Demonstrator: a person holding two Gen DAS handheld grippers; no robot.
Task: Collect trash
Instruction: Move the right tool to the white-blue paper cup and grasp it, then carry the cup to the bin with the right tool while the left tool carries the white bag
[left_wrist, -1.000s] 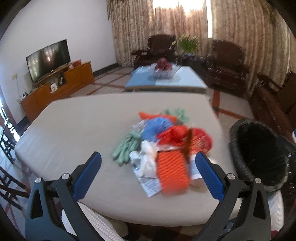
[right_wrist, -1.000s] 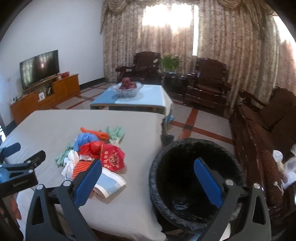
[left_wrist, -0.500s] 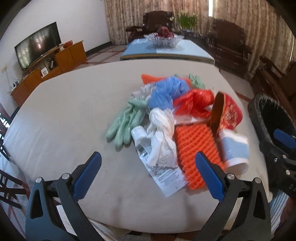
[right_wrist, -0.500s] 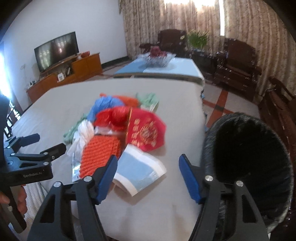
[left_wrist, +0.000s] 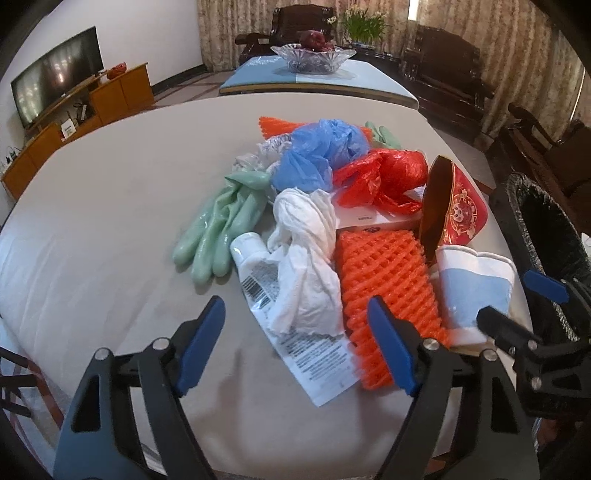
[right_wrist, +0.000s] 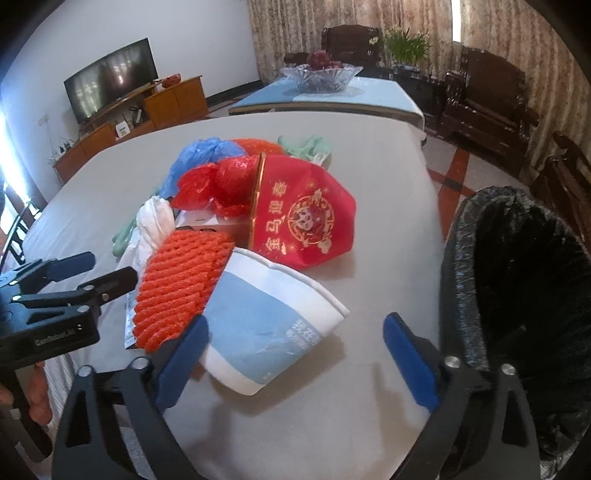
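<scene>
Hovering low over the near edge of the tabletop, the left claw has its jaws spread wide and holds nothing. Its blue pads flank the near end of a white rag and a flattened white tube with a barcode. The right claw is likewise spread and empty; a crushed blue-and-white cup lies on its side between the pads, closer to the left one, and whether that pad touches it cannot be told.

The trash sits in one heap at the tabletop's right side. An orange foam net lies between the rag and the cup. Green gloves lie left of the rag. Behind them are a blue bag, a red bag and a white box under the red bag. A red printed packet leans beside the cup.

A bin lined with black plastic stands just beside the tabletop's right edge, near the right claw. A fruit bowl sits on a farther table, and a TV hangs at the left wall.
</scene>
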